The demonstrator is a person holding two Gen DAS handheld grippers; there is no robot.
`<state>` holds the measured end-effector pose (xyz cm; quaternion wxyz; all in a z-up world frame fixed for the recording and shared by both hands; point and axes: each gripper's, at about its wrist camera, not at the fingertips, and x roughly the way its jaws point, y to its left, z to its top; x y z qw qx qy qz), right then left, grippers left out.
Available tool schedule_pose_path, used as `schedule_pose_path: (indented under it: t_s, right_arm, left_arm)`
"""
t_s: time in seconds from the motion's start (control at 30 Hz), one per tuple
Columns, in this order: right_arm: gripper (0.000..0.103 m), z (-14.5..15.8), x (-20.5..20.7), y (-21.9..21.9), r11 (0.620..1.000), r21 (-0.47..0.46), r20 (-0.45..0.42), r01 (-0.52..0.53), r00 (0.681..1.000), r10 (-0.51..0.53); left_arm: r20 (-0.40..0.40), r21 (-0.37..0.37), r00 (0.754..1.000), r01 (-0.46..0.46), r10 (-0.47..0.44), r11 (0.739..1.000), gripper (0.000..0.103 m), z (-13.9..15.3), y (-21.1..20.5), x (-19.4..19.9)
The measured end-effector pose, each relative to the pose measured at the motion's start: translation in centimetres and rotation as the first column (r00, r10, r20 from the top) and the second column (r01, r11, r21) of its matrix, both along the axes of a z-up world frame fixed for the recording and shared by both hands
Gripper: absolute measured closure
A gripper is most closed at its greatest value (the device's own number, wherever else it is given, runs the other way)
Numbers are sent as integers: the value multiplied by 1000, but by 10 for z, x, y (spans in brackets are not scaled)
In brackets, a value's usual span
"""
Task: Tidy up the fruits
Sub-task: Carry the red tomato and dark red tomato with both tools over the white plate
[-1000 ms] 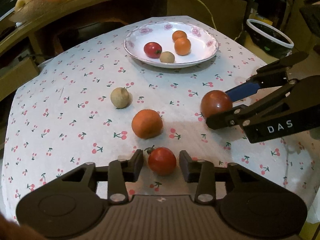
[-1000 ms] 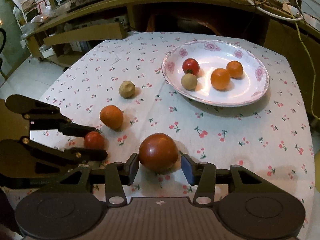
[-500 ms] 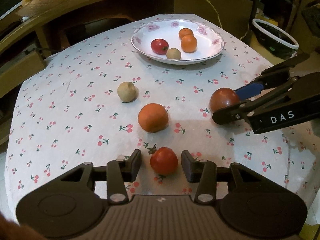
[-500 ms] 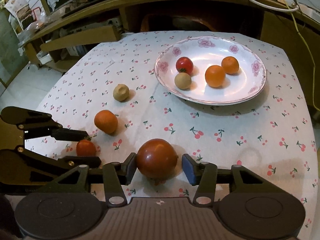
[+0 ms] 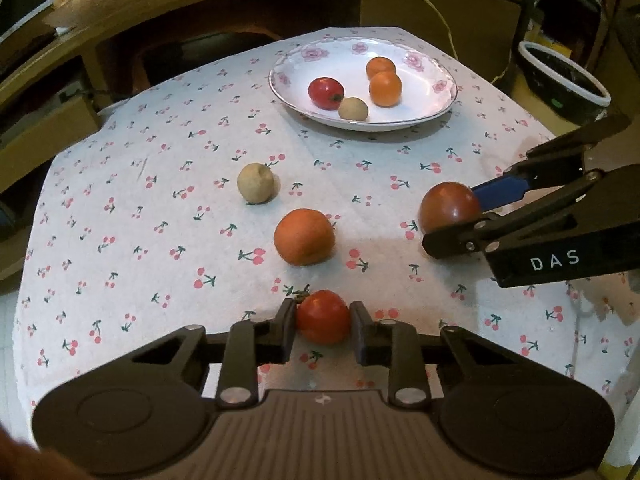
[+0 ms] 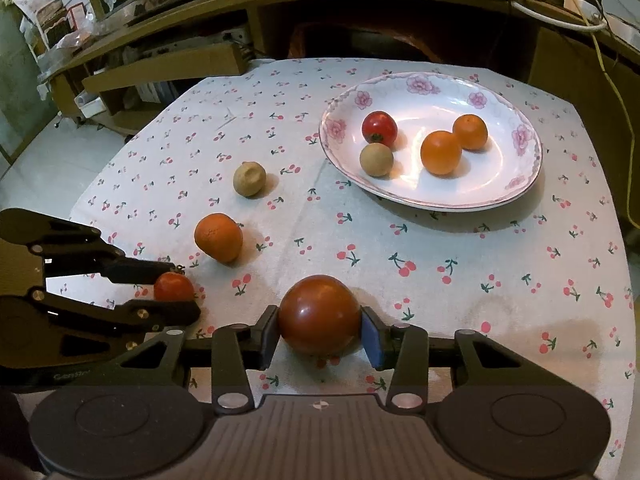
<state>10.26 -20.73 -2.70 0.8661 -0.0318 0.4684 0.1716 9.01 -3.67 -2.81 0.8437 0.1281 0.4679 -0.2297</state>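
Left gripper (image 5: 323, 317): closed in from wide open a second ago, now pinching the small tomato (image 5: 323, 317) at the near edge of the tablecloth (image 5: 120, 200).
Right gripper (image 6: 319, 328): same deal, clamped on the big dark tomato (image 6: 319, 314), which looks still down on the cloth.
What it means: both grabs look done, so I'd guess lifting comes next.
Plate (image 6: 520, 176): far side, already holding a red tomato, two oranges and a tan fruit.
Still loose: an orange (image 5: 304, 236) and a tan fruit (image 5: 256, 182).
In the way: for the left gripper those two sit right between it and the plate, so go over them.
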Motion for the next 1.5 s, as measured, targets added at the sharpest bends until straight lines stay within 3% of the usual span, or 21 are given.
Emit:
schedule_pose_path:
  t_s: [0.57,1.5]
  right_arm:
    - [62,18,1,-4,997,-62,97,44,995,-37]
    - [62,31,27,-23,982,-86,180,169,972,-152]
  left_arm:
    - [85,-53,996,37,-32,998,69,26,-30,21]
    - [155,-56,988,27,-18,998,70,39,-56,59]
